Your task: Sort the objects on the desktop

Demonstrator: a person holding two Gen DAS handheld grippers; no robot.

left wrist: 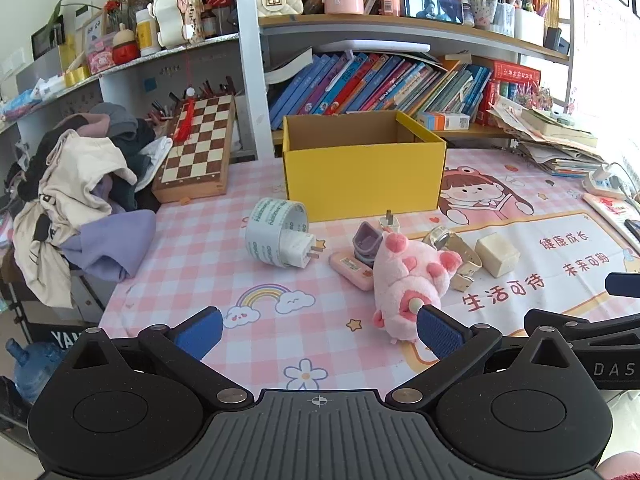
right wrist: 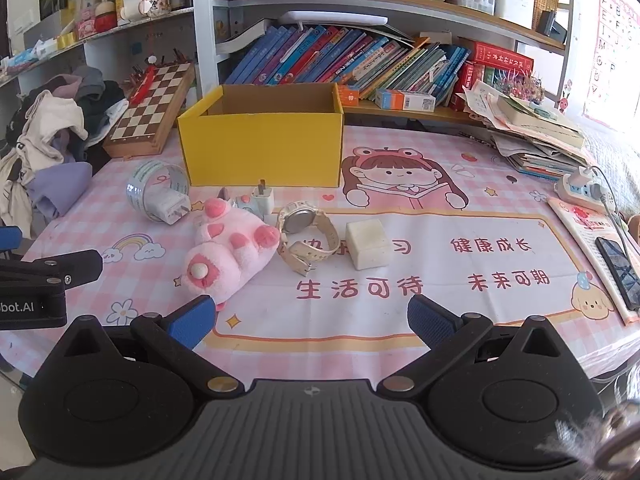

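Left wrist view: left gripper [left wrist: 318, 330] spread wide, holding nothing. Yellow box [left wrist: 362, 170] interior mostly hidden; contents unknowable. In front of box, loose on mat: one tape roll [left wrist: 269, 236], one plush pig [left wrist: 408, 280], one watch [left wrist: 454, 246], one white block [left wrist: 497, 254], two chargers.

Right wrist view: right gripper [right wrist: 308, 320] spread wide, nothing held. Same loose items before box; sorting progress unclear.

On the bench [right wrist: 400, 320], an open box [right wrist: 262, 140] stands at the back. Before it, left to right: tape roll [right wrist: 154, 190] with a plug [right wrist: 168, 204] inside, plush toy [right wrist: 228, 250], watch [right wrist: 306, 236], small block [right wrist: 368, 244].
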